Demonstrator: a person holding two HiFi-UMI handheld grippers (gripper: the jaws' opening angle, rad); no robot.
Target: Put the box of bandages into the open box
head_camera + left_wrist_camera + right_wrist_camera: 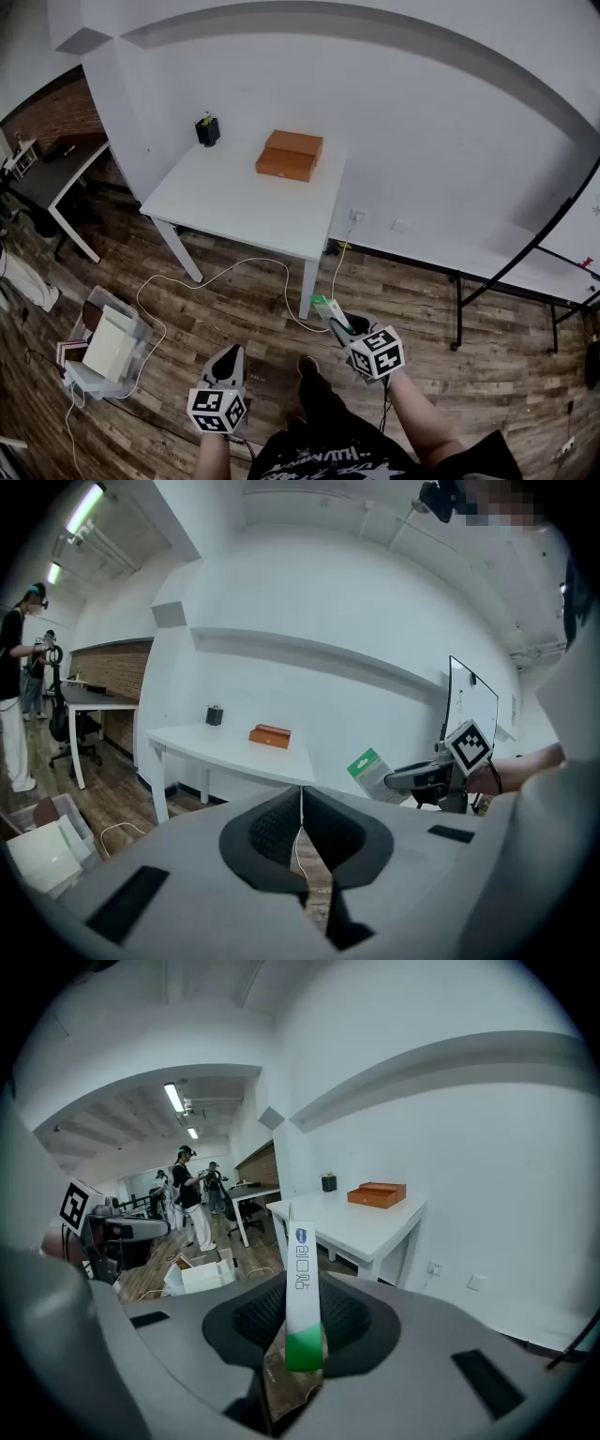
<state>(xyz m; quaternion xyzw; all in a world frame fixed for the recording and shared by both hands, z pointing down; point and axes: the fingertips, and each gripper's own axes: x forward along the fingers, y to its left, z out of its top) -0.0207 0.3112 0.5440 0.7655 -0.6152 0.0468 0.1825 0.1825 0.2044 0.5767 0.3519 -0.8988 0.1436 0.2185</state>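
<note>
The bandage box [329, 308] is white with a green end and stands out from my right gripper [337, 324], which is shut on it. In the right gripper view the bandage box [302, 1290] is clamped edge-on between the pads. The open box [290, 155] is orange-brown and sits on the white table [234, 202], well ahead of both grippers; it also shows as the open box [378, 1194] and the open box [270, 735]. My left gripper [227, 357] hangs low over the wooden floor, shut, its pads [281, 829] pressed together on nothing.
A small black object [207, 130] stands at the table's back left corner. A clear bin [105, 351] with white items and a white cable [220, 277] lie on the floor. A dark desk [54, 173] is far left, and black stand legs [459, 314] are right. People [190, 1196] stand far off.
</note>
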